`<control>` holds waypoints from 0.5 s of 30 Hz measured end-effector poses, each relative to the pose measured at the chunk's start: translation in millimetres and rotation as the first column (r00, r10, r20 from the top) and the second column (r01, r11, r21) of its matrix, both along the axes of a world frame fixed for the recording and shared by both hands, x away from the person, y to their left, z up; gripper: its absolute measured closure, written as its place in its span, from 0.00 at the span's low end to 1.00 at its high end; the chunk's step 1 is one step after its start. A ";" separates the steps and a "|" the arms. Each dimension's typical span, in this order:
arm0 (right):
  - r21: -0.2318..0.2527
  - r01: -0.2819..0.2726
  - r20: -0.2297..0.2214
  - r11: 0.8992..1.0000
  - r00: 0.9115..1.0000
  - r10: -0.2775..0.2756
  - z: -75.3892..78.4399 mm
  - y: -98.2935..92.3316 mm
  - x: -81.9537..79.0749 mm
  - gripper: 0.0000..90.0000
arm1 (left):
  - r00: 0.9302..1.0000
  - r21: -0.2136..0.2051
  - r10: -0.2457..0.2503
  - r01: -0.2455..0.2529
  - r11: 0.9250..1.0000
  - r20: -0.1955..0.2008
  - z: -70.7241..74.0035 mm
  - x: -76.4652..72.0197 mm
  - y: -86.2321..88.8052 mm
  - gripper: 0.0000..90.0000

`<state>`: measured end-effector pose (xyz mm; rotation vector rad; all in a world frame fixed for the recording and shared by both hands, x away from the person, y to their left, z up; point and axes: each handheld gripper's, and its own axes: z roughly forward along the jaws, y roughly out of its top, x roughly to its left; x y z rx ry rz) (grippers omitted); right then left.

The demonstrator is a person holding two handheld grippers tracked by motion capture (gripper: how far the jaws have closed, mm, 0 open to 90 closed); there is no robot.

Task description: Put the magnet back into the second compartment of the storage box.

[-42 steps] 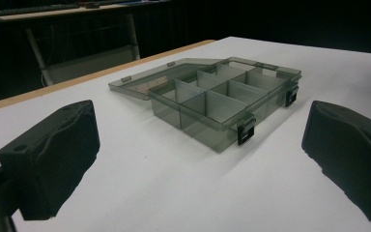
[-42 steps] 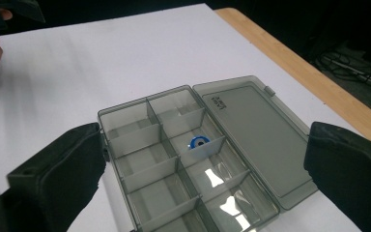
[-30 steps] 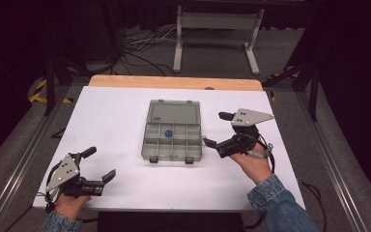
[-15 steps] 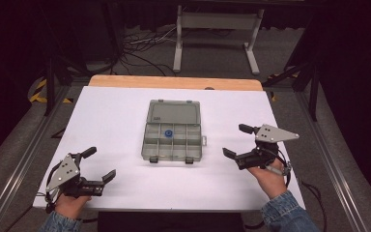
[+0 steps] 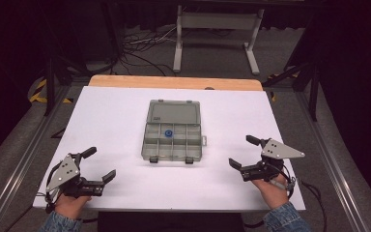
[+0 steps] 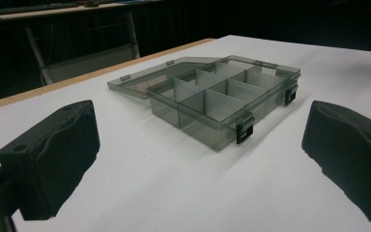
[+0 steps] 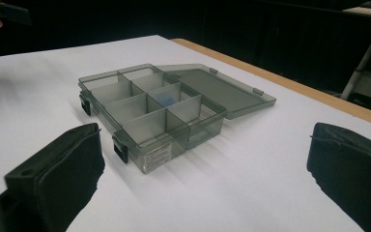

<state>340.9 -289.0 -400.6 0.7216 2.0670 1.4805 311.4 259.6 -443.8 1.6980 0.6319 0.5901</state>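
Note:
A smoky grey plastic compartment box (image 5: 173, 137) lies in the middle of the white table, its lid (image 5: 173, 112) folded flat away from me. A small blue piece (image 5: 168, 132) rests in a middle compartment of the back row and shows through the dividers as a blue piece (image 7: 164, 99). My left gripper (image 5: 100, 165) is open near the front left corner, well apart from the box (image 6: 222, 104). My right gripper (image 5: 244, 152) is open at the front right, also apart from the box (image 7: 152, 116). Both hold nothing.
The white table (image 5: 111, 116) ends in a wooden strip (image 5: 174, 82) at the far edge. Behind it stand a metal frame (image 5: 216, 29) and loose cables (image 5: 140, 46) on the floor. Metal rails (image 5: 24, 159) run along both sides.
My right gripper has drawn back from beside the box toward the front right of the table and come lower. The left gripper has stayed in place.

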 end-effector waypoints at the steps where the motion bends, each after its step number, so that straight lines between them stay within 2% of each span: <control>1: 0.006 0.000 -0.001 1.000 1.000 0.000 -2.3 -0.5 -0.9 0.00 | 1.000 0.000 0.000 0.000 1.000 0.000 0.0 0.0 0.0 0.01; 4: 0.021 -0.005 -0.006 1.000 1.000 0.005 -9.8 -1.2 -2.3 0.00 | 1.000 0.000 0.000 0.000 1.000 0.001 -0.1 0.2 -0.1 0.01; 8: 0.010 -0.001 -0.004 1.000 1.000 0.001 -20.5 -1.6 -4.1 0.00 | 1.000 0.000 -0.002 0.002 1.000 0.003 -0.1 0.4 -0.5 0.01; 15: 0.021 0.016 -0.005 1.000 1.000 -0.016 -35.5 -6.6 -4.7 0.00 | 1.000 0.002 -0.005 0.005 1.000 -0.002 0.0 0.4 -0.2 0.01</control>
